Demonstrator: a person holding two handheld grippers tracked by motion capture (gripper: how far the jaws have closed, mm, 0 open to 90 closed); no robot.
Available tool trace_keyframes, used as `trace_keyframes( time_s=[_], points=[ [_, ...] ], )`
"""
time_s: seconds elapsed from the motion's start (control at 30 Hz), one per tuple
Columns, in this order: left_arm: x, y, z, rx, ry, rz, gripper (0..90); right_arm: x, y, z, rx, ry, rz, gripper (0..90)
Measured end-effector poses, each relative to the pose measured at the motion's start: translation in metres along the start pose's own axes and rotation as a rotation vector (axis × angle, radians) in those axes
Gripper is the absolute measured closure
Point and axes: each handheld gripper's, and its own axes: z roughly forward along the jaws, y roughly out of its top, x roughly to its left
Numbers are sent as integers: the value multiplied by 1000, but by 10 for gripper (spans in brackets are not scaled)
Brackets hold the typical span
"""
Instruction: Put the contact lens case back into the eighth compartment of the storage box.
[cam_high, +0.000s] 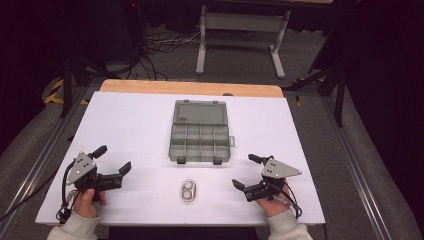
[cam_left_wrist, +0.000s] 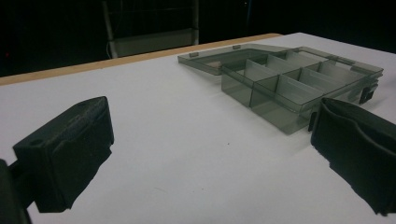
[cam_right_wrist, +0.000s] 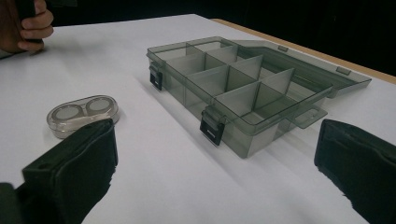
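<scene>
Hovering both tongs wide open and empty, left tongs and right tongs, you are likely approaching the contact lens case; straddle it squarely.

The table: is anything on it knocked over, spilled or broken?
Nothing stands out. The grey compartment box sits square on the table with its lid open flat behind it, compartments empty. The small clear case lies flat in front, closed and intact.
</scene>
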Motion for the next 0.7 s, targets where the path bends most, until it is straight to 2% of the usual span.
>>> trace_keyframes(
  time_s=[0.7],
  points=[
    [0,0,0,0,2,4,2,1,0,1,-1,15,-5,2]
  ],
)
